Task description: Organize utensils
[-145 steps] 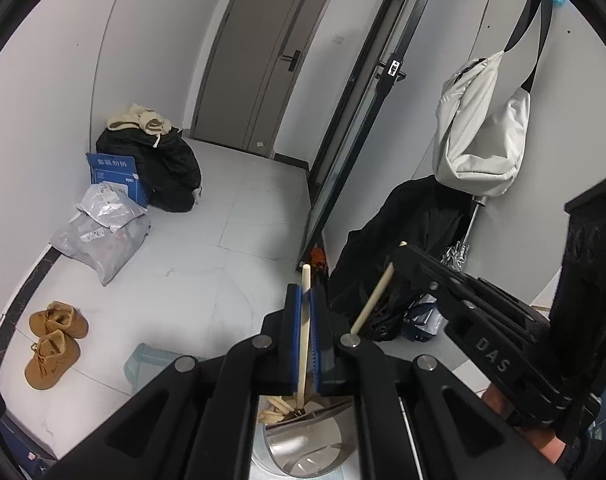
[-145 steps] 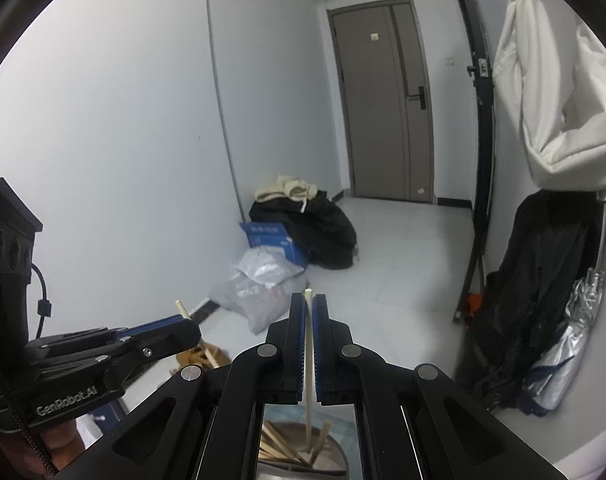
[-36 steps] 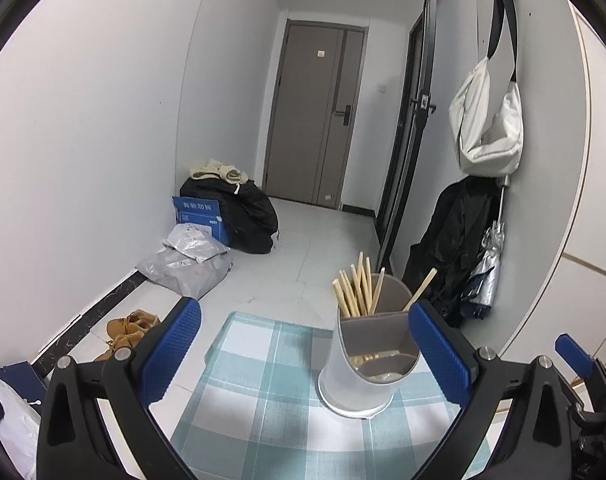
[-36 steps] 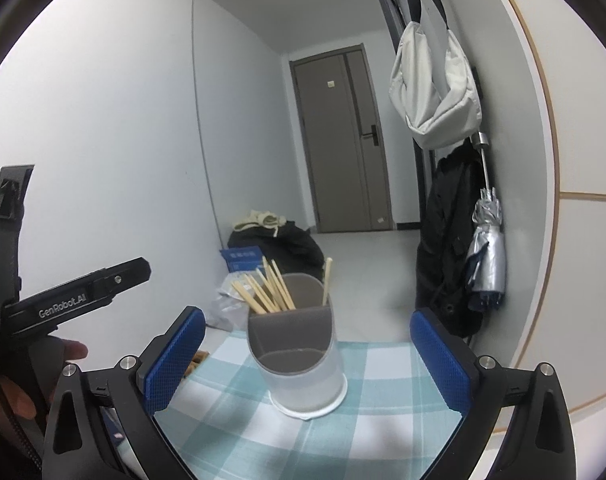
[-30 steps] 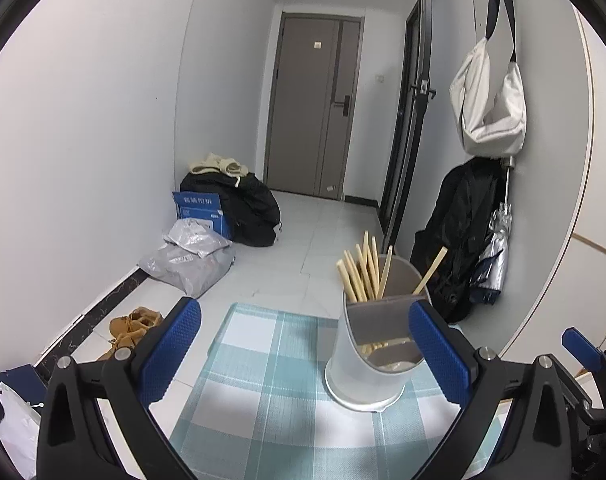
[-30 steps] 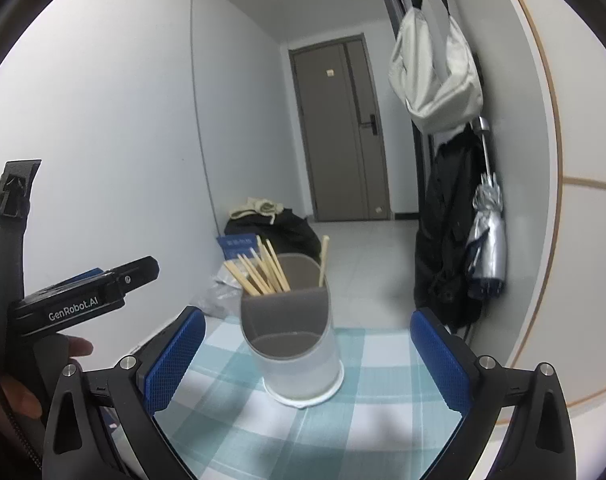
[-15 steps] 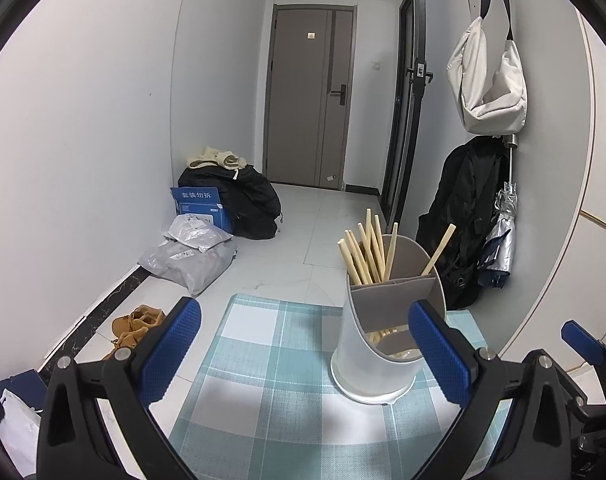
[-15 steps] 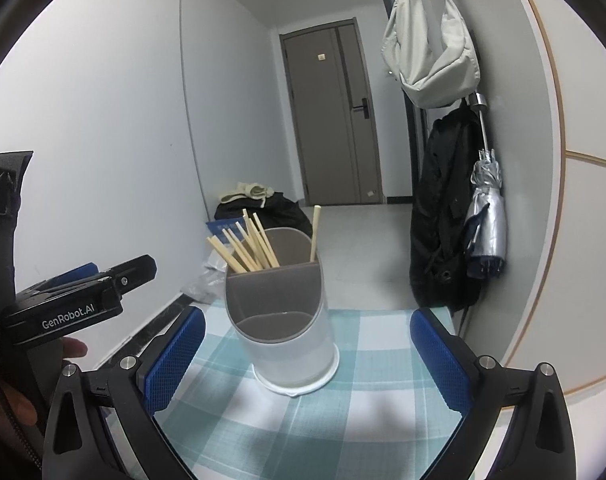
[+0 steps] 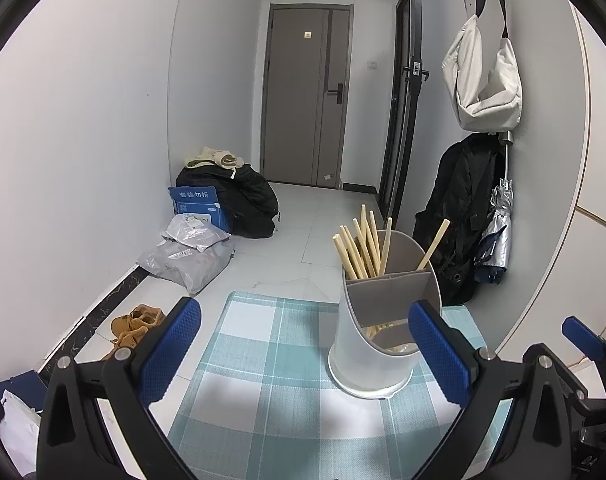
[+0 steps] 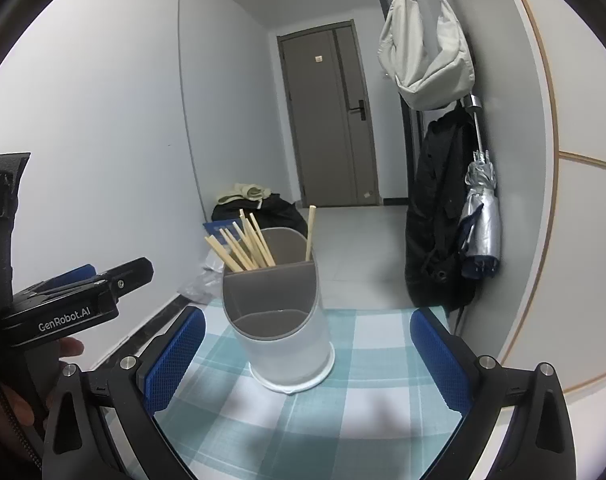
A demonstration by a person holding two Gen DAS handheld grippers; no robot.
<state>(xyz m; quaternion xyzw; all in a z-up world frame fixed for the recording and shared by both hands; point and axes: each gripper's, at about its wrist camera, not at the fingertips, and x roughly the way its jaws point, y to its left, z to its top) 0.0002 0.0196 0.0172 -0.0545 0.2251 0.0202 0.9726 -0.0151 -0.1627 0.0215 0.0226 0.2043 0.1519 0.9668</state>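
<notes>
A white and grey utensil holder (image 9: pixel 377 336) stands on a blue checked cloth (image 9: pixel 271 384); it also shows in the right wrist view (image 10: pixel 281 320). Several wooden chopsticks (image 9: pixel 361 246) stand in its back left compartment, and one chopstick (image 9: pixel 433 244) leans in the back right one. They also show in the right wrist view (image 10: pixel 245 246). My left gripper (image 9: pixel 305 344) is open and empty, just short of the holder. My right gripper (image 10: pixel 305 344) is open and empty, with the holder ahead between its fingers.
The cloth (image 10: pixel 343 412) covers a small table beside the right wall. The left gripper body (image 10: pixel 71 304) sits at the left of the right wrist view. On the floor beyond lie bags (image 9: pixel 195 256), a blue box (image 9: pixel 197 202) and shoes (image 9: pixel 133 324). A coat and umbrella (image 9: pixel 499 248) hang at the right.
Both grippers were shut on chopsticks over the holder several seconds ago; now both are open and empty. Over the last second both have drawn back and lowered a little.
</notes>
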